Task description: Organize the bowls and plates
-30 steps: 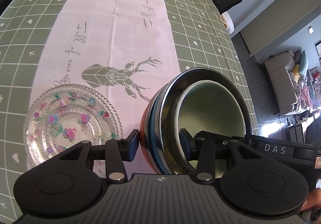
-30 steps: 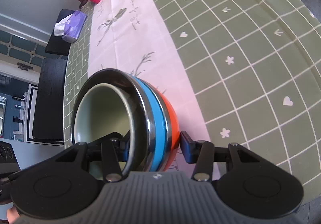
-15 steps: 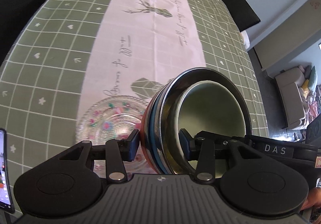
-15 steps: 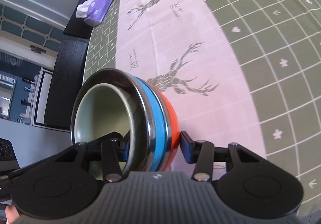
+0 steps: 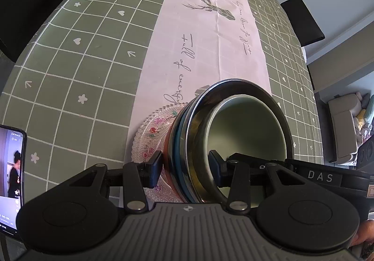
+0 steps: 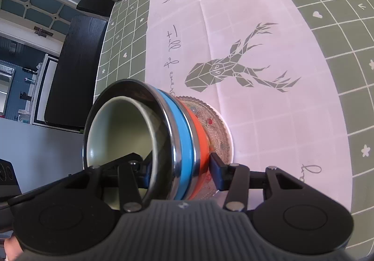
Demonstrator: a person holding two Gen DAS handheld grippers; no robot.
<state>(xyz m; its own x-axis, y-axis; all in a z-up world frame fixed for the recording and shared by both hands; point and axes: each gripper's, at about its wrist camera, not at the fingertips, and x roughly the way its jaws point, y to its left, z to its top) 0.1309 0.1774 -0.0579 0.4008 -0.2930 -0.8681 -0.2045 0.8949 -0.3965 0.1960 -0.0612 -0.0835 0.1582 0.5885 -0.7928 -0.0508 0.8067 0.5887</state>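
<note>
1. Between both grippers, bowl stack (image 5: 236, 141): pale green bowl (image 6: 121, 134) nested in steel, blue and orange ones, held up on edge with the mouth turned sideways
2. Just behind the stack's orange base, glass plate (image 5: 152, 134) flat on the pink runner (image 5: 205, 45); base and plate look close to touching, contact not clear from either view
3. Axis of the stack near level, running from mouth to base straight toward the plate; coming move judged to turn on tipping that axis upright, base down onto the plate centre
4. Left gripper (image 5: 184, 168) closed across the stack's wall, one finger inside the green bowl, the other on the orange outside
5. Right gripper (image 6: 180, 173) clamped the same way from the opposite side, inner finger in the bowl, outer finger against the orange shell
6. Neither hand nearer than the other; both share the load at the rim, so lowering needs to be even
7. Against the frame one second back: plate then lay off to the side of the stack in the left view and was absent from the right view; now directly behind the base in both
8. Also new at the left view's edge: phone (image 5: 10, 179) with a lit screen; grip on the stack unchanged
</note>
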